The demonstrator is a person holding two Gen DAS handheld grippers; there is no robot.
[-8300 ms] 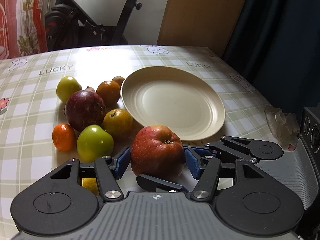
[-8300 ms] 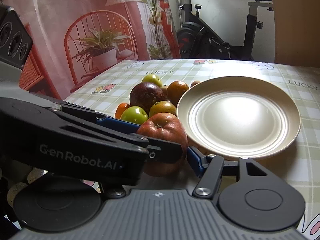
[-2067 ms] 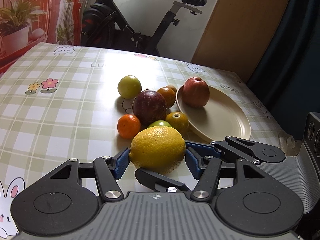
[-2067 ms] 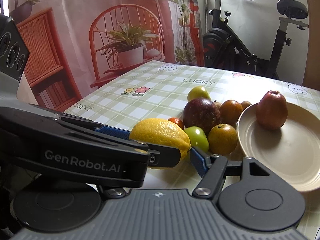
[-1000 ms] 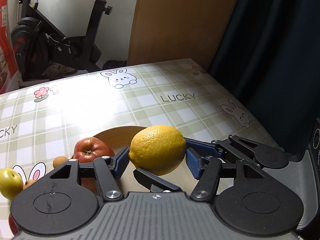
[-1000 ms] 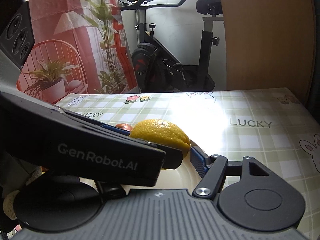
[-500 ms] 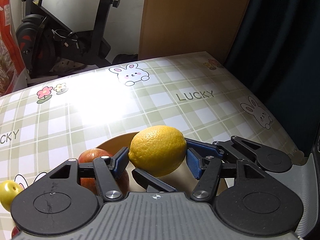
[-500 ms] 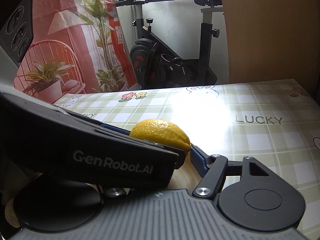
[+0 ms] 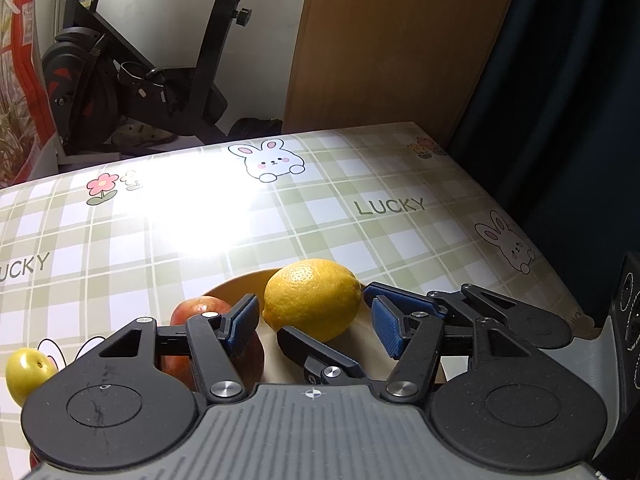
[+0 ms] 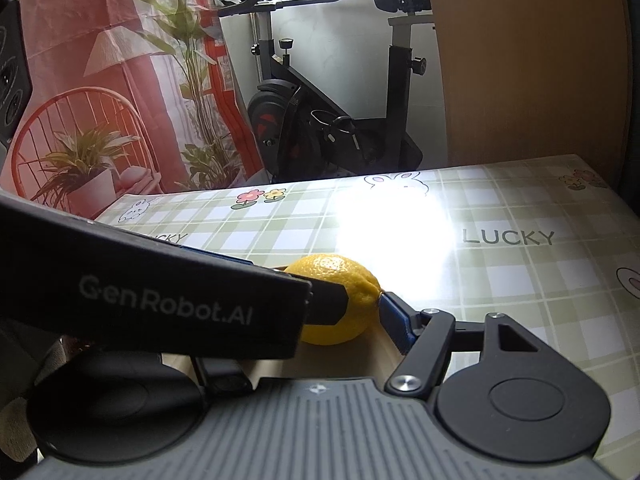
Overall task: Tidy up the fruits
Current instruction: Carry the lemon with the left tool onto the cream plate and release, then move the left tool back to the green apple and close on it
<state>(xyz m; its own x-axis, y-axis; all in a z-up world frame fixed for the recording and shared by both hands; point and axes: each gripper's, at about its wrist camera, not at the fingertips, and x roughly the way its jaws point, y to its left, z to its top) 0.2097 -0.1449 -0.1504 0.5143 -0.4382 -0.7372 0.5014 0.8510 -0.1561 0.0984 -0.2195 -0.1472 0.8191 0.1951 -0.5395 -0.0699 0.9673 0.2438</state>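
Observation:
A yellow lemon (image 9: 312,300) lies on the far part of the beige plate (image 9: 360,346), to the right of a red apple (image 9: 192,308). My left gripper (image 9: 312,318) is open around the lemon, and a small gap shows between each blue pad and the peel. In the right wrist view the lemon (image 10: 340,300) sits on the plate (image 10: 380,360), half hidden by the left gripper's black body. My right gripper (image 10: 320,316) is open with nothing in it. Only its right finger (image 10: 394,324) shows, and that finger stands just beside the lemon.
A yellow-green fruit (image 9: 26,368) lies on the checked tablecloth (image 9: 320,208) left of the plate. The table ends close on the right by a dark curtain (image 9: 560,120). Beyond the far edge stand an exercise bike (image 10: 320,120) and a wooden panel (image 9: 400,40).
The left gripper lowered the lemon onto the plate beside the red apple. Its pads then opened off the lemon. The right gripper stayed open alongside.

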